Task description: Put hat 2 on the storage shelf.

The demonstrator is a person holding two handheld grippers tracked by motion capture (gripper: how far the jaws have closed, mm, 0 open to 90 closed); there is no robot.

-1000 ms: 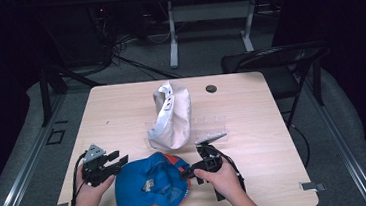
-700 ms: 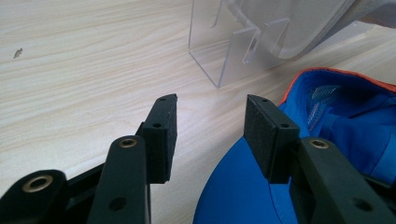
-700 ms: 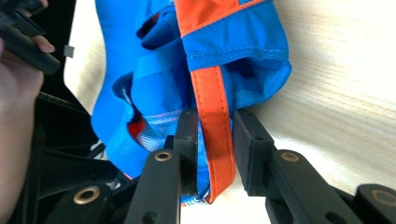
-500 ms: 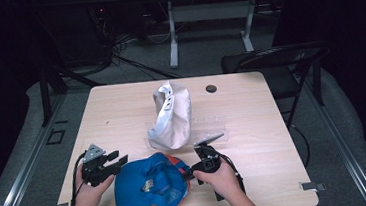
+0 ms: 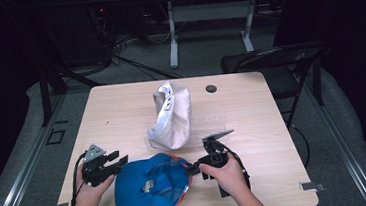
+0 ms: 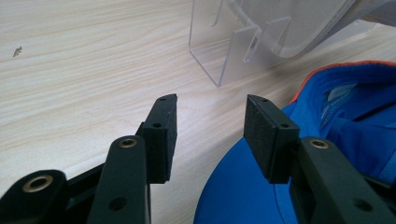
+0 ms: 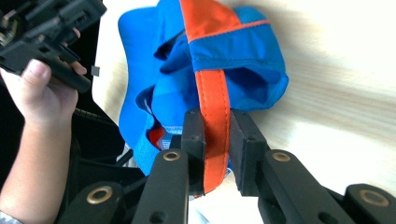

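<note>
Orange strap (image 7: 215, 121): it runs between the two black pads of the right gripper (image 7: 217, 140), which have just been closing and now sit against it on both sides.
Right gripper hold: pinched on the strap at the blue cap's back edge; in the high view this gripper (image 5: 196, 168) sits at the cap's right side, with the person's right hand (image 5: 225, 172) behind it.
Left gripper (image 6: 210, 133): jaws about half open with bare table showing between the pads; nothing is held.
Left pad by the cap: one pad (image 6: 266, 135) hangs over the cap's blue brim edge; whether it touches the cloth I cannot tell. The other pad is over wood beside the cap.
Left gripper from above: in the high view it (image 5: 118, 161) is just left of the cap, held by the left hand (image 5: 90, 184).
Blue cap (image 5: 153, 182): lies upside down on the near part of the wooden table (image 5: 273, 125), between the two grippers, its inside and orange trim showing.
White cap (image 5: 169, 116): beyond the blue cap, toward the table's middle, propped upright on a clear plastic stand (image 6: 233, 51).
Small dark disc (image 5: 211, 88): well beyond the blue cap, near the table's far edge.
Folding chair (image 5: 278, 62): off the table, past its far right corner from the blue cap.
</note>
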